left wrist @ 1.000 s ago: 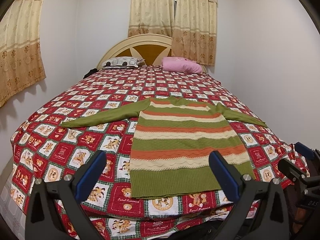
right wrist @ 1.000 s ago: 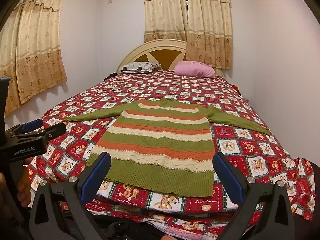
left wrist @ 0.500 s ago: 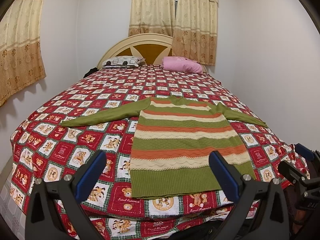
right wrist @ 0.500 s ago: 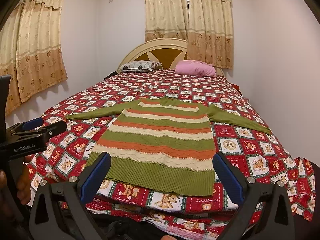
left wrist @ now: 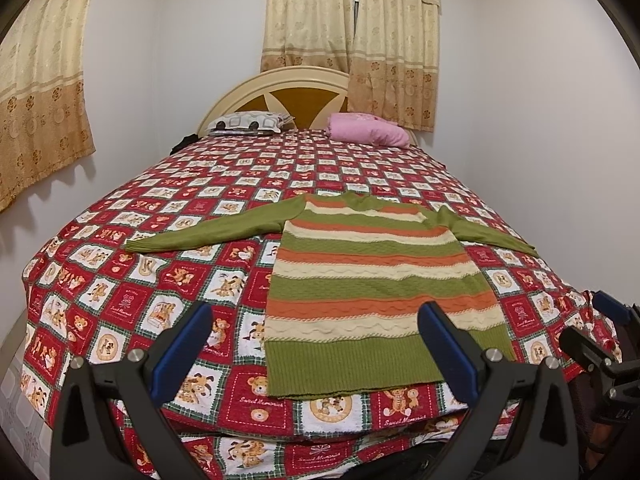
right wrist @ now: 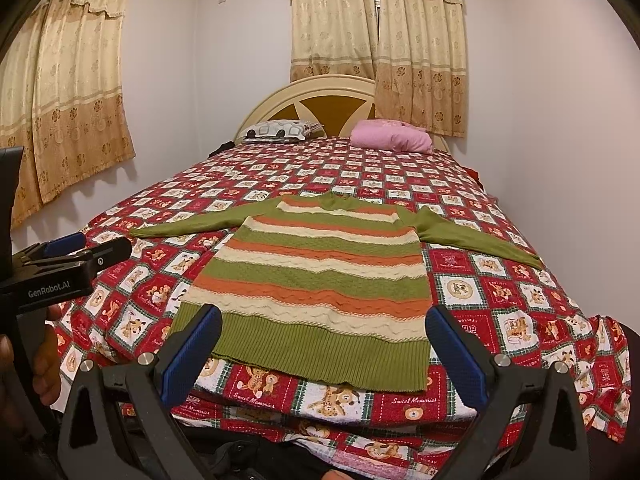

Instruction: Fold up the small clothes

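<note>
On the near half of a bed [left wrist: 132, 216], a striped sweater [left wrist: 376, 280] is laid flat with its front up, its hem toward the foot of the bed and its neck toward the headboard [left wrist: 276, 92]. Bands of green, orange and cream are seen across the body, and both green sleeves are spread out to the sides — the left one [left wrist: 212, 232] reaching far across the quilt, the right one [left wrist: 488, 232] ending near the bed's edge. The bed is covered by a red patchwork bedspread [right wrist: 500, 292] printed with bears. At the head of the bed a grey patterned pillow [left wrist: 248, 122] and a pink pillow [left wrist: 368, 134] are placed side by side, well apart from the sweater. Cream and gold curtains [right wrist: 376, 40] are hung behind the headboard and on the side wall.

The left gripper [left wrist: 316, 344] is held just off the foot of the bed, its blue-padded fingers [left wrist: 184, 348] spread wide with nothing between them; the sweater's hem is framed between them but is not touched. The right gripper [right wrist: 324, 352] is held likewise — fingers wide apart, nothing gripped, the hem lying just beyond the tips. In the right wrist view the left gripper is also seen at the left edge, carried by a hand [right wrist: 40, 364].
</note>
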{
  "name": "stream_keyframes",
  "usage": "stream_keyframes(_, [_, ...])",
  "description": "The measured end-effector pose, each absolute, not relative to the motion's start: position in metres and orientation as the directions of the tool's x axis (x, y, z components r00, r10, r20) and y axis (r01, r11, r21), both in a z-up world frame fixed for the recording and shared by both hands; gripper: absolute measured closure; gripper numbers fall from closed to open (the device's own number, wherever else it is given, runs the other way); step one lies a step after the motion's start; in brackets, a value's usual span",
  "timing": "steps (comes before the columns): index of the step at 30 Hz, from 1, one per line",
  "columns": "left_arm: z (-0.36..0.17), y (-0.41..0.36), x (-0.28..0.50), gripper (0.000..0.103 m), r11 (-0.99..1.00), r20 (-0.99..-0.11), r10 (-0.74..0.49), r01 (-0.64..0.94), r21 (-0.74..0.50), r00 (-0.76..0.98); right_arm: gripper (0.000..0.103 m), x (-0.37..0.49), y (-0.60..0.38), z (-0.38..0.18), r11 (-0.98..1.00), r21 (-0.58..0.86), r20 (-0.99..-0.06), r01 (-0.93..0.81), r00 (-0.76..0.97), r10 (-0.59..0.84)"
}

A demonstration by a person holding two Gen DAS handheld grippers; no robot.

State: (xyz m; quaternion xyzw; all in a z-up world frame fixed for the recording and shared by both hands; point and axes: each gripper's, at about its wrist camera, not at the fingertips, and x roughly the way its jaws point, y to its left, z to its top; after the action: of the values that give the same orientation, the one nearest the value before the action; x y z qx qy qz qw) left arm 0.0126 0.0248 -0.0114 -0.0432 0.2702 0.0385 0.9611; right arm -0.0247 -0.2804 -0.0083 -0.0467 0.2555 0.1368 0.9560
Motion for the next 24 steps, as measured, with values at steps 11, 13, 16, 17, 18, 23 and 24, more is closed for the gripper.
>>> stream_keyframes(11, [-0.012, 0.029, 0.014, 0.000, 0.993, -0.526, 0.052, -0.101, -0.063, 0.849, 0.001, -0.024, -0.280, -0.010, 0.958, -0.022, -0.502, -0.285, 0.832, 0.236])
stream_keyframes(13, [-0.014, 0.031, 0.016, 0.000, 0.993, -0.528, 0.055, -0.104, -0.063, 0.847, 0.001, -0.022, -0.280, -0.011, 0.958, -0.023, -0.504, -0.285, 0.831, 0.235])
stream_keyframes(16, [-0.018, 0.032, 0.019, 0.000, 0.992, -0.538, 0.056, -0.106, -0.063, 0.841, 0.001, -0.019, -0.281, -0.014, 0.960, -0.024, -0.509, -0.279, 0.830, 0.229])
stream_keyframes(17, [-0.020, 0.031, 0.020, 0.000, 0.992, -0.540, 0.055, -0.106, -0.064, 0.840, 0.001, -0.017, -0.281, -0.015, 0.960, -0.022, -0.512, -0.281, 0.827, 0.231])
stream_keyframes(18, [-0.021, 0.031, 0.021, 0.000, 0.992, -0.543, 0.056, -0.107, -0.063, 0.838, 0.001, -0.016, -0.281, -0.016, 0.959, -0.022, -0.513, -0.282, 0.827, 0.232])
stream_keyframes(23, [-0.032, 0.026, 0.036, 0.000, 0.994, -0.557, 0.073, -0.109, -0.031, 0.827, 0.001, 0.001, -0.283, -0.026, 0.954, 0.002, -0.523, -0.299, 0.813, 0.256])
stream_keyframes(24, [-0.034, 0.026, 0.039, 0.000, 0.994, -0.561, 0.078, -0.110, -0.024, 0.824, 0.001, 0.006, -0.284, -0.030, 0.954, 0.011, -0.528, -0.300, 0.809, 0.261])
